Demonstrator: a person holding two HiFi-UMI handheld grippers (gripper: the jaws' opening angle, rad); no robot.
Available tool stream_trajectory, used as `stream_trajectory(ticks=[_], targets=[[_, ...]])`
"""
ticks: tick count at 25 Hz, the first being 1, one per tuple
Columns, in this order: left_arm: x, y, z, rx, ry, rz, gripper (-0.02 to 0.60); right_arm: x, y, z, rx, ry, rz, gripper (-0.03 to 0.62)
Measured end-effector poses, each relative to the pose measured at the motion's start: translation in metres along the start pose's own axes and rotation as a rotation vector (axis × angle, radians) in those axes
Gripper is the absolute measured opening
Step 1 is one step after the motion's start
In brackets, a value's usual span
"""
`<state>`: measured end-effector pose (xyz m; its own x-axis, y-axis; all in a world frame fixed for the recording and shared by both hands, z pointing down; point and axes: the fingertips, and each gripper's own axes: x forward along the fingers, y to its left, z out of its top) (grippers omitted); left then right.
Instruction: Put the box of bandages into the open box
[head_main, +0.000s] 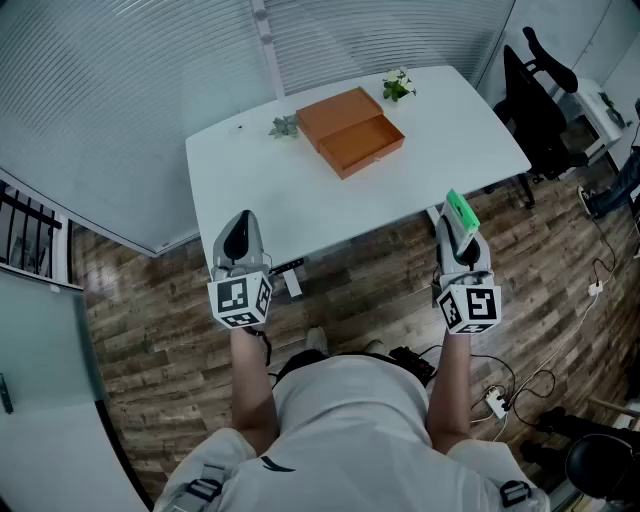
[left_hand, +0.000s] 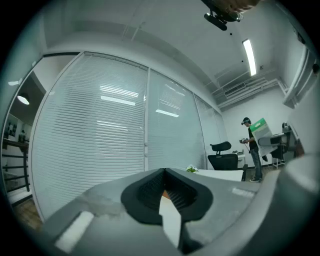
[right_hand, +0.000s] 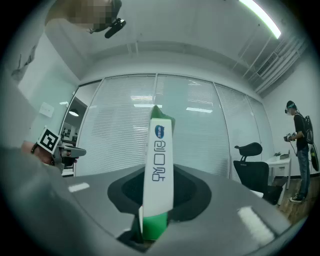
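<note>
Well, my right tool (right_hand: 157, 197) is clamped on the box of bandages (right_hand: 158, 150) — the open box (head_main: 352, 132) waits well ahead, leftward, on the surface (head_main: 240, 170). My left tool (head_main: 240, 228) is together, empty. This narrow grip could let it pivot.

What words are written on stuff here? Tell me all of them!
"创口贴", it seems: blue characters down the white edge of the box of bandages.
Blue oval logo above them: too small to read.
Cube markers: black-and-white patterns only, no words.
</note>
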<state>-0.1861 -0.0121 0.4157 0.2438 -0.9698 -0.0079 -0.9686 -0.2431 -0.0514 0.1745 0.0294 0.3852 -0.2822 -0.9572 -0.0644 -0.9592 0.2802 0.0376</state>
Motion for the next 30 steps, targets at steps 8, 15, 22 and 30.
stream_trajectory(ticks=[8,15,22,30], targets=[[0.0,-0.003,-0.003,-0.002,0.005,-0.008,0.005,-0.001,-0.001,-0.004,0.013,-0.006,0.001,0.091],[0.003,0.0,-0.006,-0.004,0.008,-0.012,0.005,0.002,-0.004,-0.008,0.014,0.006,-0.021,0.091],[0.005,0.003,-0.006,0.003,0.011,-0.008,0.005,0.004,-0.001,-0.012,0.026,0.019,-0.008,0.091],[0.025,0.021,-0.01,0.0,0.017,-0.027,0.005,0.025,0.001,-0.015,0.028,0.029,-0.022,0.091]])
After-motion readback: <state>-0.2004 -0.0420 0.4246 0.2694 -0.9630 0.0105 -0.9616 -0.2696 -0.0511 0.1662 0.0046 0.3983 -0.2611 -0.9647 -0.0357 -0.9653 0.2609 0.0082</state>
